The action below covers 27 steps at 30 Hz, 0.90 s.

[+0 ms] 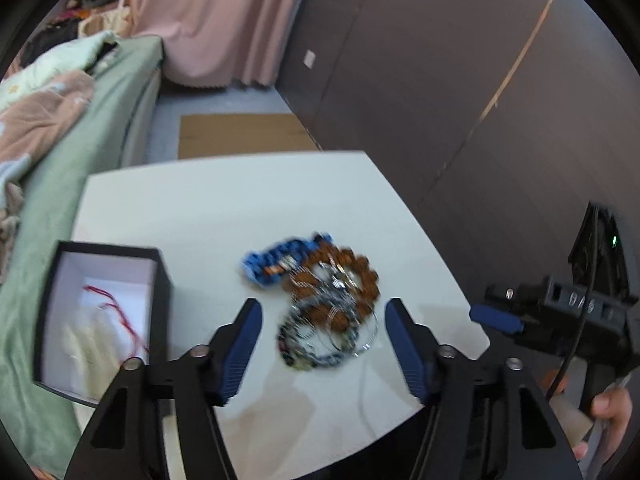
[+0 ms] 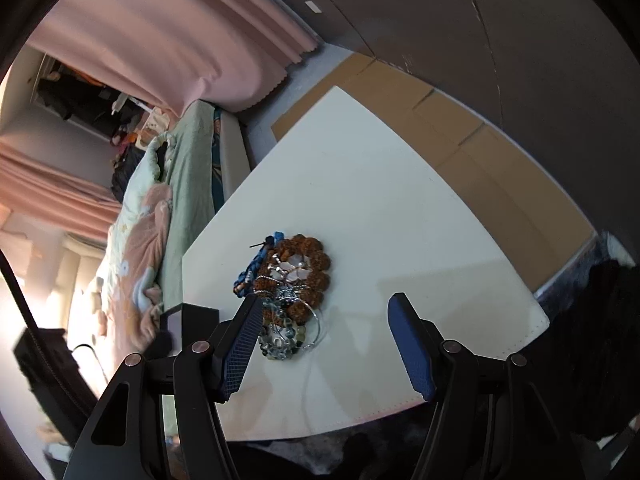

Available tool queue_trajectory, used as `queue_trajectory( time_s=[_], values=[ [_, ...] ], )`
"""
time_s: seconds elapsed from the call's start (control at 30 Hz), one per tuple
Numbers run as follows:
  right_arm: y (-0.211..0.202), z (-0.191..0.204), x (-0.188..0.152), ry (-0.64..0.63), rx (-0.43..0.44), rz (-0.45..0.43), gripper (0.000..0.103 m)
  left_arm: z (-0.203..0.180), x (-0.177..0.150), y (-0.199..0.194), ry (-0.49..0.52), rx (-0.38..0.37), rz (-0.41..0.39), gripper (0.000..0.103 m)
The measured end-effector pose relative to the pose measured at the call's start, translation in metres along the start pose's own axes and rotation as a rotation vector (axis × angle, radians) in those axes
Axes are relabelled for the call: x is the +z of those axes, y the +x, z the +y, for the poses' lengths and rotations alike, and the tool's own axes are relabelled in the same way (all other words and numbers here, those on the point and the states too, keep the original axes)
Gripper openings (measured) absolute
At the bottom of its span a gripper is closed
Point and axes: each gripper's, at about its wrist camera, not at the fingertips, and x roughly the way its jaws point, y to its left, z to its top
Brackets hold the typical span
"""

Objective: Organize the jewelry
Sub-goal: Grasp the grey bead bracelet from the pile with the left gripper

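Note:
A tangled jewelry pile lies on the white table [image 1: 200, 208]: a blue braided bracelet [image 1: 280, 258], a brown bead bracelet [image 1: 362, 276] and silver rings with grey beads [image 1: 320, 332]. My left gripper [image 1: 323, 306] hangs open just above the pile, one finger on each side, pads clear of it. To its left stands an open black box [image 1: 108, 249] with a white inside and a red cord [image 1: 120, 312] in it. In the right wrist view my right gripper [image 2: 326, 300] is open and empty, with the pile [image 2: 296, 280] by its left finger and the box [image 2: 196, 320] behind that finger.
A bed with a green sheet [image 1: 80, 152] and quilt runs along the table's left side. Pink curtain [image 1: 224, 20] and flat cardboard [image 1: 240, 136] lie beyond the far edge, and a dark wall [image 1: 440, 80] stands to the right. A hand [image 1: 612, 404] holds the right gripper at the table's right edge.

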Motion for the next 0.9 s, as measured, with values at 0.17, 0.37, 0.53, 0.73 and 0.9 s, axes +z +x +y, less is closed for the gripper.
queue_trajectory(
  time_s=[0.17, 0.37, 0.53, 0.73, 0.9],
  values=[
    [0.002, -0.010, 0.002, 0.034, 0.044, 0.031, 0.065, -0.020, -0.010, 0.021, 0.030, -0.037, 0.066, 0.042],
    [0.006, -0.013, 0.002, 0.044, 0.046, 0.052, 0.065, -0.032, -0.019, 0.046, 0.055, -0.044, 0.130, 0.031],
    [0.011, -0.015, 0.001, 0.035, 0.036, 0.073, 0.065, -0.035, -0.022, 0.065, 0.077, -0.030, 0.155, 0.025],
    [0.020, -0.013, 0.000, 0.015, 0.013, 0.095, 0.065, -0.032, -0.027, 0.077, 0.101, 0.010, 0.157, 0.013],
    [0.031, -0.012, -0.001, -0.009, -0.028, 0.115, 0.065, -0.027, -0.027, 0.073, 0.078, -0.005, 0.152, 0.010]
  ],
)
